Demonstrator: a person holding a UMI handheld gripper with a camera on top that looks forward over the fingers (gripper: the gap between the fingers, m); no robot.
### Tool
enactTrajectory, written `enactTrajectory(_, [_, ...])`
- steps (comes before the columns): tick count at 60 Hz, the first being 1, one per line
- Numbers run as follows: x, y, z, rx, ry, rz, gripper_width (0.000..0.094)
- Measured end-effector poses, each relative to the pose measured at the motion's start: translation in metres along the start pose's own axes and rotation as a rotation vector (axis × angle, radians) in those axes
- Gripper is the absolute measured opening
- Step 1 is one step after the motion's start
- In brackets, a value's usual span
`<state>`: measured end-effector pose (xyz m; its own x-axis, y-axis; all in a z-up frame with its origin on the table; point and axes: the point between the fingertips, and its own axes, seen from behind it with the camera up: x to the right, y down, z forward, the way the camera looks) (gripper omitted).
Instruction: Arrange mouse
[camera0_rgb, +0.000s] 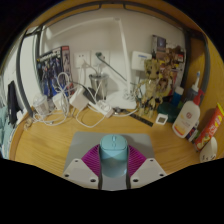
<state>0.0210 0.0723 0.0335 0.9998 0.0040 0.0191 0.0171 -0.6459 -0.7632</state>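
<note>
A pale blue-green mouse (113, 150) sits between my gripper's (113, 160) two fingers, pressed by the magenta pads (92, 160) on both sides. It is held above the wooden desk (50, 145), with its front end pointing away toward the back of the desk. The lower part of the mouse is hidden between the fingers.
At the back of the desk are a power strip with white cables (75, 100), a robot figure (150, 85), posters (52, 70) on the left, a white bottle (184, 118) and an orange packet (207, 128) on the right.
</note>
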Motion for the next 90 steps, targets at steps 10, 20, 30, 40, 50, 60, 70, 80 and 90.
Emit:
enactTrajectory(10, [0.000, 0.034, 0.021, -0.074, 0.013, 0.013, 0.0342])
enactTrajectory(20, [0.000, 0.042, 0.023, -0.075, 0.015, 0.001, 0.0437])
enactTrajectory(30, [0.006, 0.039, 0.022, -0.109, 0.016, 0.032, 0.0709])
enactTrajectory(40, [0.007, -0.012, -0.021, -0.030, 0.044, 0.021, 0.0856])
enactTrajectory(50, [0.002, -0.073, -0.092, 0.041, 0.069, 0.069, 0.0866])
enactTrajectory(60, [-0.006, -0.101, -0.159, 0.081, 0.077, 0.126, 0.0864])
enactTrajectory(70, [-0.008, -0.099, -0.210, 0.104, 0.057, 0.123, 0.0866])
enactTrajectory(80, [0.007, -0.084, -0.248, 0.125, 0.053, 0.097, 0.0865])
enactTrajectory(90, [0.030, -0.057, -0.279, 0.124, 0.058, 0.081, 0.0862])
